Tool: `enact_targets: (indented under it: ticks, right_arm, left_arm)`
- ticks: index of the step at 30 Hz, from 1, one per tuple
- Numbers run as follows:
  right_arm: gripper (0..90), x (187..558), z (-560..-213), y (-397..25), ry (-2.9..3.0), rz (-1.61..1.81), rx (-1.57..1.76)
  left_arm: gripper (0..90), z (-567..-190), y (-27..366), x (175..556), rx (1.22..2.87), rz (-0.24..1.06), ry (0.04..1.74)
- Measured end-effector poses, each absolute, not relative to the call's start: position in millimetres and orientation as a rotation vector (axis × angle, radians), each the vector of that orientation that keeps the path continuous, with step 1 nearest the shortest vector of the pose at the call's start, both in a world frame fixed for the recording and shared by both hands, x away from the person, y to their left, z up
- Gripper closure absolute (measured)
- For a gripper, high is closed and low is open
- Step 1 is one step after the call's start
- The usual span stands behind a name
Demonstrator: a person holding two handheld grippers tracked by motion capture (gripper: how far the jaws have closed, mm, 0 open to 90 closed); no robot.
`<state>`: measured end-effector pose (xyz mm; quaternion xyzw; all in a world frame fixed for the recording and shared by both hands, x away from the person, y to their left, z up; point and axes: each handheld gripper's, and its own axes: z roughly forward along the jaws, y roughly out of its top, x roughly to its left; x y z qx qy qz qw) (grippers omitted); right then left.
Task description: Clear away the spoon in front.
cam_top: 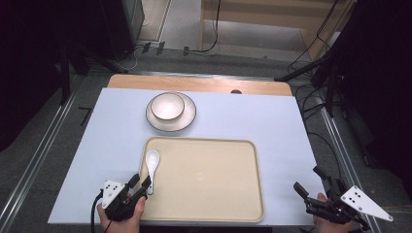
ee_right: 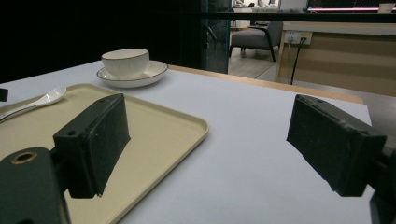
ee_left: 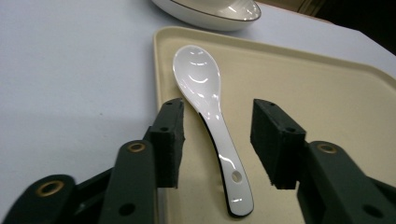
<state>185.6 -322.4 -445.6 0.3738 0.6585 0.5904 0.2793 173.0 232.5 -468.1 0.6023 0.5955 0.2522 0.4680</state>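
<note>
At the near left of the tabletop (cam_top: pixel 97 145), which is covered by a pale lavender sheet, the left tongs (cam_top: pixel 139 183) sit in the person's left hand (cam_top: pixel 121 213), pointing away from the person toward the left edge of the tray. Their jaws are spread apart, one on each side of the handle of a glossy white ceramic soup spoon (cam_top: pixel 151 167), touching neither side of it in the left gripper view. The left jaw stands over the tray's rim, the right one over the tray floor.

The spoon (ee_left: pixel 212 121) lies flat along the left inner side of a wide, shallow beige plastic tray (cam_top: pixel 204 213), bowl end pointing away from the person and the handle end, with its small hole, nearest the tongs.

Beyond the tray, on the far side of the sheet and well apart from the spoon, a white ceramic bowl with a thin dark rim (cam_top: pixel 167 106) stands upright on a matching white saucer (cam_top: pixel 184 121). A strip of bare light-brown wood shows along the tabletop's far edge.

At the near right corner, off the tray and above the sheet's edge, the right tongs (cam_top: pixel 307 180) are held in the right hand (cam_top: pixel 325 218), with a grey three-cornered plate on top. Their jaws gape wide, with nothing between them.
</note>
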Motion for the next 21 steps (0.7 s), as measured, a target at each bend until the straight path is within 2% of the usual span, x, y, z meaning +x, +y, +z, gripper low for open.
enact_targets:
  ticks: [2, 4, 5, 6, 7, 9, 10, 17, 21]
  right_arm:
    - [13.0, 185.7, -445.7, -322.6, 1.766, 1.584, 1.002]
    - [13.0, 185.9, -445.8, -322.5, 1.766, 1.583, 1.002]
    - [13.0, 185.9, -445.8, -322.5, 1.766, 1.583, 1.002]
    - [13.0, 186.0, -445.9, -322.3, 1.767, 1.584, 1.003]
    - [13.0, 185.7, -445.8, -321.7, 1.767, 1.584, 1.005]
    - [13.0, 185.6, -445.7, -321.8, 1.767, 1.583, 1.005]
    - [13.0, 185.3, -445.7, -322.1, 1.767, 1.583, 1.005]
    - [13.0, 185.8, -445.6, -322.6, 1.762, 1.58, 0.998]
    - [13.0, 185.3, -445.2, -322.7, 1.762, 1.582, 1.001]
  left_arm:
    - [41.2, -465.5, 233.9, 174.8, 1.48, 0.612, 1.442]
    - [23.8, -463.3, 235.4, 177.3, 1.503, 0.616, 1.415]
    - [18.4, -463.3, 235.4, 177.3, 1.503, 0.616, 1.415]
    - [18.4, -462.5, 236.8, 178.7, 1.509, 0.609, 1.406]
    - [10.7, -460.7, 240.0, 179.8, 1.501, 0.61, 1.391]
    - [8.7, -459.1, 242.1, 180.1, 1.499, 0.616, 1.375]
    - [0.0, -457.4, 243.8, 180.7, 1.505, 0.612, 1.348]
    - [0.0, -432.8, 250.4, 195.0, 1.52, 0.649, 1.267]
    - [0.0, -423.5, 252.7, 209.9, 1.594, 0.677, 1.224]
